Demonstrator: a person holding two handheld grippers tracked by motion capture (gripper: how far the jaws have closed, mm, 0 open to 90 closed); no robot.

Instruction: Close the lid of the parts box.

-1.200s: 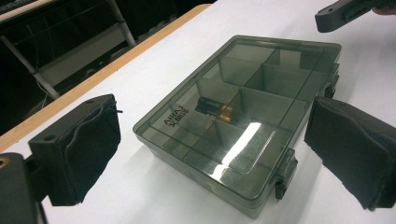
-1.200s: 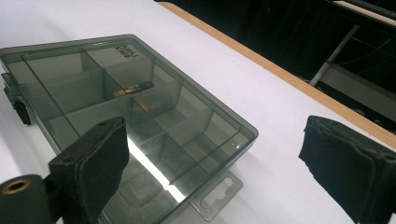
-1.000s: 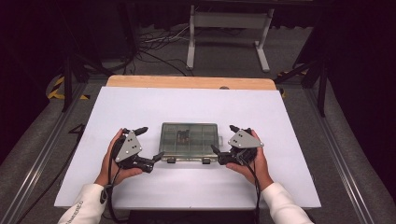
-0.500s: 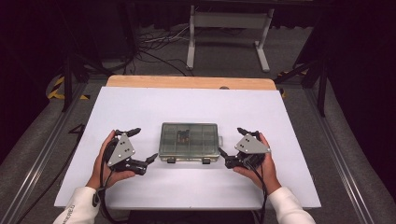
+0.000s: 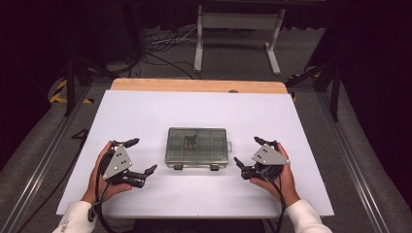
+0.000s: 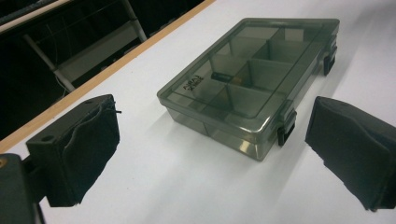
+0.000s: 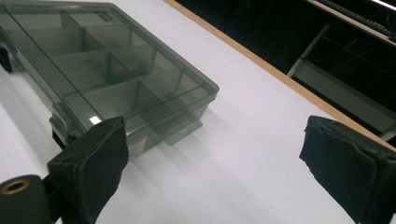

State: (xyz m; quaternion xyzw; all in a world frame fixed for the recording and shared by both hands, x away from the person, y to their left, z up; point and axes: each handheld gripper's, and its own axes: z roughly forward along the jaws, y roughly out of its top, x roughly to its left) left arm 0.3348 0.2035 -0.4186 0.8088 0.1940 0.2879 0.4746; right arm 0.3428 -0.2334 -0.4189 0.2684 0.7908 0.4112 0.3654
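A smoky clear compartment box [image 5: 197,147] lies shut in the middle of the white table [image 5: 204,111], its two black latches [image 5: 178,166] on the near side. A few small dark items sit in a middle compartment [image 5: 190,142]. My left gripper [image 5: 142,155] is open, a short way left of the box and apart from it. My right gripper [image 5: 247,149] is open too, just right of the box's near corner. In the left gripper view the box [image 6: 252,79] lies ahead between the wide pads [image 6: 88,144]. The right gripper view has the box [image 7: 102,70] at upper left, beyond its left pad [image 7: 100,158].
The table's far edge is a wooden strip [image 5: 194,85]. Behind it stand a white metal frame [image 5: 238,22] and loose cables [image 5: 160,46] on the floor. Metal rails [image 5: 43,165] run along both sides of the table.
Both hands have drawn outward from the box's near corners, the left gripper leftward and the right gripper rightward. Both grippers stay open. The box has not moved.
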